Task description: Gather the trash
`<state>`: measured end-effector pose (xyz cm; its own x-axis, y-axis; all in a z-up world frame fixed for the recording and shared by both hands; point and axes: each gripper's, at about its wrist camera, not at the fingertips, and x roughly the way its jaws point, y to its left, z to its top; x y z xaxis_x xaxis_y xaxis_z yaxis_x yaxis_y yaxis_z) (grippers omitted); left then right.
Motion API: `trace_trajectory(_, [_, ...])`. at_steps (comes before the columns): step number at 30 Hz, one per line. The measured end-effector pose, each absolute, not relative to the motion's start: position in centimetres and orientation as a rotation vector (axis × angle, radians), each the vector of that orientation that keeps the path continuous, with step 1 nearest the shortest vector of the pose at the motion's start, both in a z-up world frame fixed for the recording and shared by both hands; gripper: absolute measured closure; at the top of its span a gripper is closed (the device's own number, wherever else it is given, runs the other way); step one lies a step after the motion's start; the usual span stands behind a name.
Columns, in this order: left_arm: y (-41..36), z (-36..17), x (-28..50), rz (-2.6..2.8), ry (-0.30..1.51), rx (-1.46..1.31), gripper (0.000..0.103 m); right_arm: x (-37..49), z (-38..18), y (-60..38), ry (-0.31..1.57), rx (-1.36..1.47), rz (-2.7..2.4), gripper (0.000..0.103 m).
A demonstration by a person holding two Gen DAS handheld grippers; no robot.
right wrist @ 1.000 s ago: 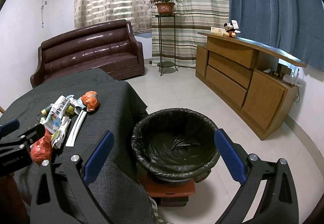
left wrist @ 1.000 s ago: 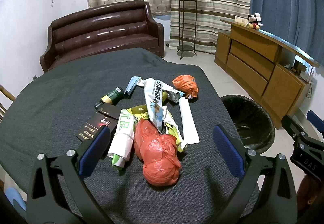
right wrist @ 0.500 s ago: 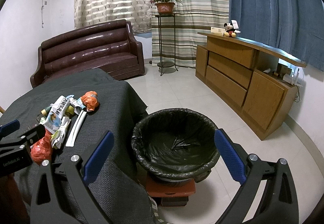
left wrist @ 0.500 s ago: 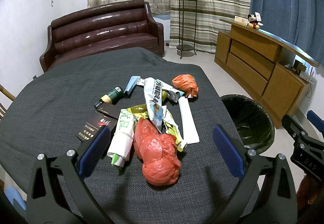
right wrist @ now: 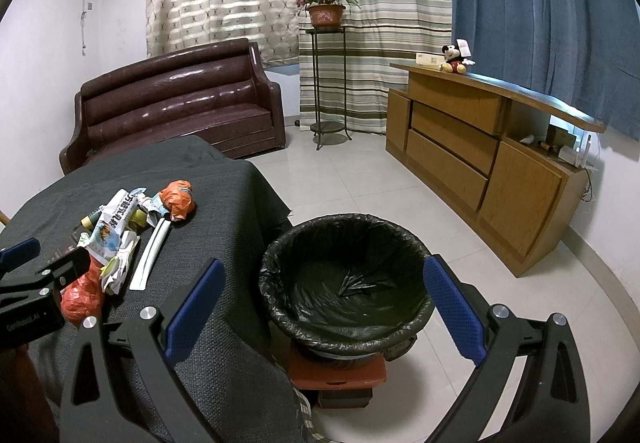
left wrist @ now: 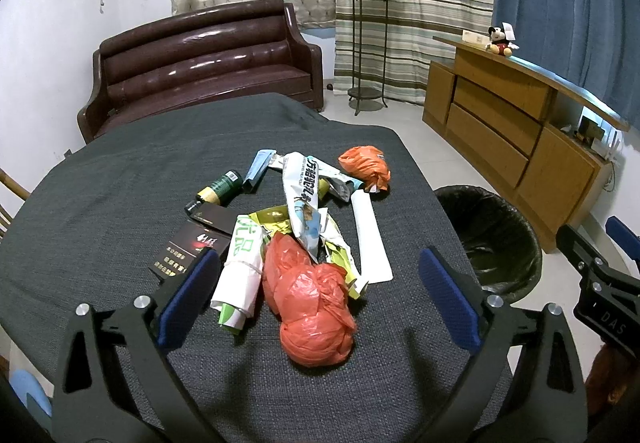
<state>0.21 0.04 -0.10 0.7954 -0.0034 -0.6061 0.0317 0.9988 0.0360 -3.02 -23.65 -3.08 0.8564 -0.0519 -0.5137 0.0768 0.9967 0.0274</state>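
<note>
Left gripper [left wrist: 320, 295] jaws wide over the red bag [left wrist: 314, 313] near the desk [left wrist: 120, 179] front edge. Right gripper [right wrist: 324, 307] jaws wide, empty; only its view shows the bin [right wrist: 344, 279] interior.

Both wrist views forward; shared trash bin [left wrist: 496, 239]

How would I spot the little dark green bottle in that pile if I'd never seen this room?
Start at the table under the dark grey cloth, then find the trash heap in its middle. The bottle lies on its side at the heap's far left edge, just beyond the black box. It is the only hard, round thing there; the rest is wrappers and orange bags.
</note>
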Motion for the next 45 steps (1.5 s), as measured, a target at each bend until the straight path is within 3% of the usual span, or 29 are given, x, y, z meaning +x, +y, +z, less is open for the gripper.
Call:
trace_trajectory(10, [1.1,-1.6,0.2,-0.011,0.657,0.037,0.009,-2.5,-2.9,-24.1,0.551,0.059,-0.066,0.006])
trace_trajectory(14, [2.3,-2.5,0.1,0.013,0.667,0.040,0.018,-2.6,-3.1,-23.7,0.552,0.064,-0.065,0.007])
trace_trajectory(17, [3.7,-2.7,-0.3,0.032,0.680,0.037,0.018,-2.7,-3.1,-23.3,0.554,0.055,-0.053,0.008])
trace_trajectory(19, [4.3,-2.9,-0.5,0.042,0.688,0.031,0.018,-2.7,-3.1,-22.8,0.557,0.045,-0.041,0.010])
trace_trajectory(21, [4.7,-3.1,-0.8,0.041,0.696,0.021,0.018,-2.5,-3.1,-22.3,0.564,0.037,-0.031,0.026])
trace_trajectory(23, [4.9,-3.0,-0.8,0.031,0.702,0.020,0.018,-2.3,-3.2,-21.7,0.583,0.031,-0.022,0.031])
trace_trajectory(28, [4.0,-2.9,-0.8,-0.007,0.714,0.033,0.018,-2.2,-3.4,-21.8,0.592,0.037,-0.020,0.031])
trace_trajectory(39, [2.3,-3.1,-0.5,-0.001,0.740,0.059,0.041,-2.3,-3.7,-22.6,0.614,0.084,-0.005,0.031])
trace_trajectory(45, [1.1,-3.1,-0.6,-0.002,0.743,0.100,0.042,-2.4,-3.6,-23.0,0.620,0.104,0.013,0.031])
